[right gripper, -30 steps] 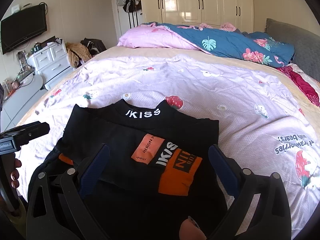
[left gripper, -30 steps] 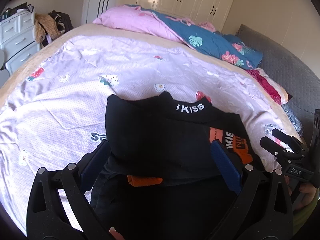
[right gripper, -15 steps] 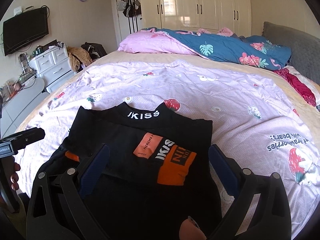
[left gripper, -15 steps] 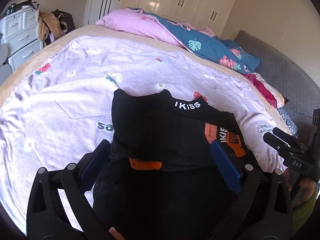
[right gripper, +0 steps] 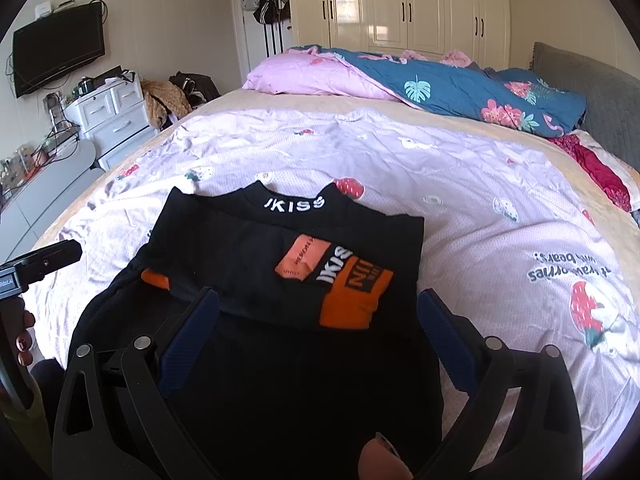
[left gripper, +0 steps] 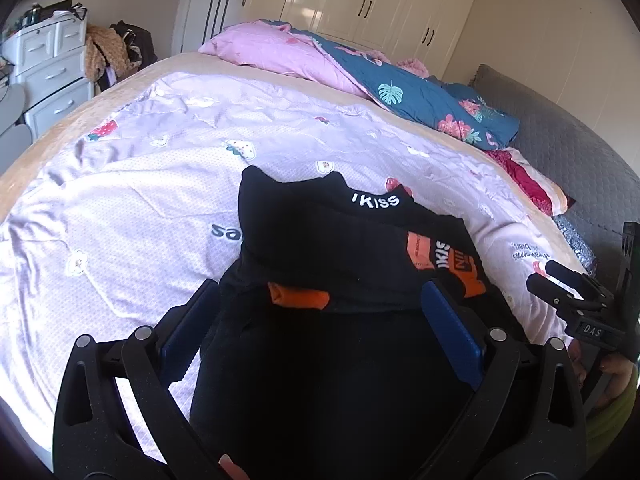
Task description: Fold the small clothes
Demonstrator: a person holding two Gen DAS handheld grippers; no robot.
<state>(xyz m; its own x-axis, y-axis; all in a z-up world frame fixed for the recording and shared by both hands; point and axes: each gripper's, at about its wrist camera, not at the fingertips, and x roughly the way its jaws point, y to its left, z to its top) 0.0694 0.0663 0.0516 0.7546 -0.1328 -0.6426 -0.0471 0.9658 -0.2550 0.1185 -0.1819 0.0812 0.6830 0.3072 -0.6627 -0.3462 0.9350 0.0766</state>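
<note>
Pulled back a bit vs a sec ago, more bed in view now. Left gripper [left gripper: 320, 312] spread wide, holding nothing, hovering over black top [left gripper: 340, 240]. Right gripper [right gripper: 318, 316] same deal, jaws wide apart, empty. Top partly folded on lilac quilt [right gripper: 460, 184] near bed edge, IKISS collar up, orange patches showing.

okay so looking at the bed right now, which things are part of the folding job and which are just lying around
Part of the job:
- black top with orange patches, sleeves folded in
- left gripper, open
- right gripper, open
- lilac bedspread it lies on

Just lying about:
- blue floral quilt
- pink pillow
- white drawers
- television
</note>
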